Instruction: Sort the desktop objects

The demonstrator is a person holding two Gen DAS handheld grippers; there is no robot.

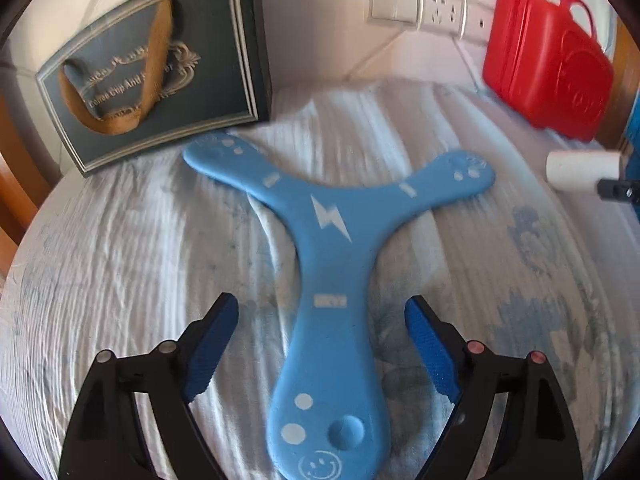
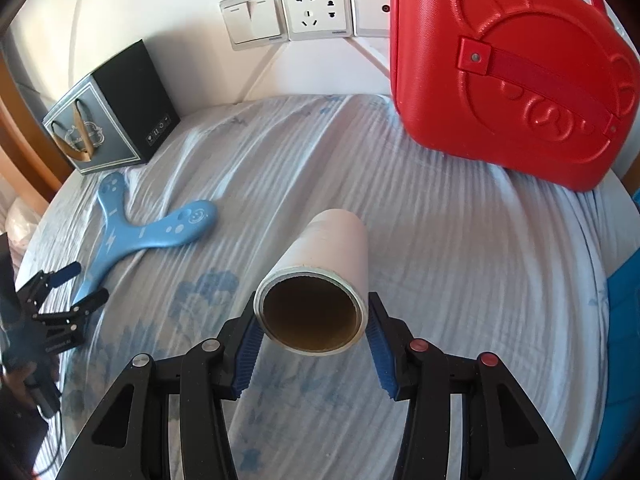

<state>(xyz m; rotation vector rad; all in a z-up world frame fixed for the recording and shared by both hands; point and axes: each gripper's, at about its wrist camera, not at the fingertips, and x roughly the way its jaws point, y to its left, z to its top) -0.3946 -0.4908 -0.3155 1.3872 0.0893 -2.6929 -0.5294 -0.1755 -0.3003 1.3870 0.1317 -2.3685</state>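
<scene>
Left gripper [image 1: 322,354] standing open, blue pads either side of boomerang's near arm, not pressing it. Blue boomerang [image 1: 324,280] lying flat on pale wrinkled cloth [image 1: 120,260], its other two arms spreading toward far side.

Right gripper [image 2: 312,342] clamping white roll [image 2: 320,280] by near end, cardboard core facing camera, roll pointing away above cloth.

Dark gift box [image 1: 160,68] standing at far left against wall, just beyond boomerang. Red case [image 2: 512,80] leaning at far right. Switch and socket plates [image 2: 296,12] sitting on wall between them.

Two close downward wrist views, shared boomerang [image 1: 328,264]
</scene>
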